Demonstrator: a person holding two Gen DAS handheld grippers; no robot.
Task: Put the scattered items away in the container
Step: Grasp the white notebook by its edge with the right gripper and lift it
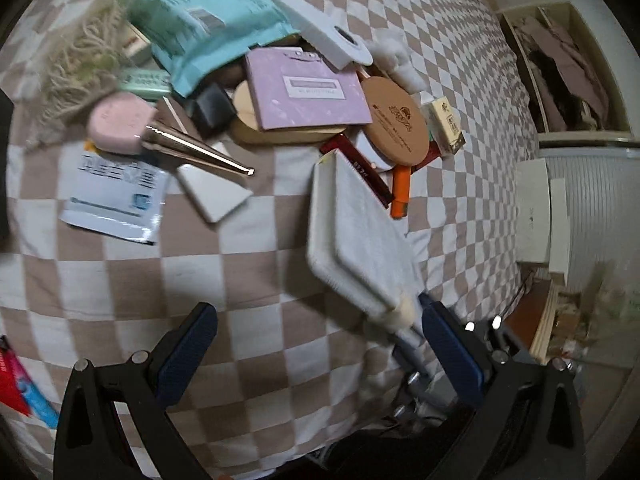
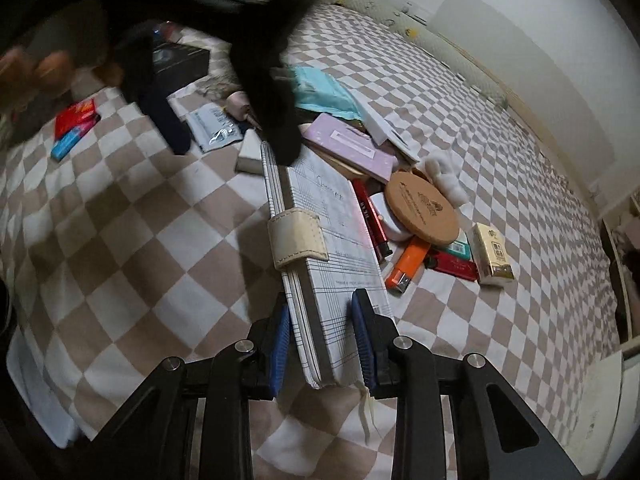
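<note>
The right claw (image 2: 322, 346) pinches a white notebook (image 2: 336, 248) above the checked bed (image 2: 120, 220); the left claw (image 1: 316, 344) hangs spread beside it

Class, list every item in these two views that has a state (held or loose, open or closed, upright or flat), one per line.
right gripper: shut on the notebook.
notebook: closed, strap fastened, held tilted above the bedspread.
left gripper: open, holding nothing.
orange lighter: loose, lying flat.
round wooden disc: lying flat on other items.
purple box: closed, resting on the pile.
</note>
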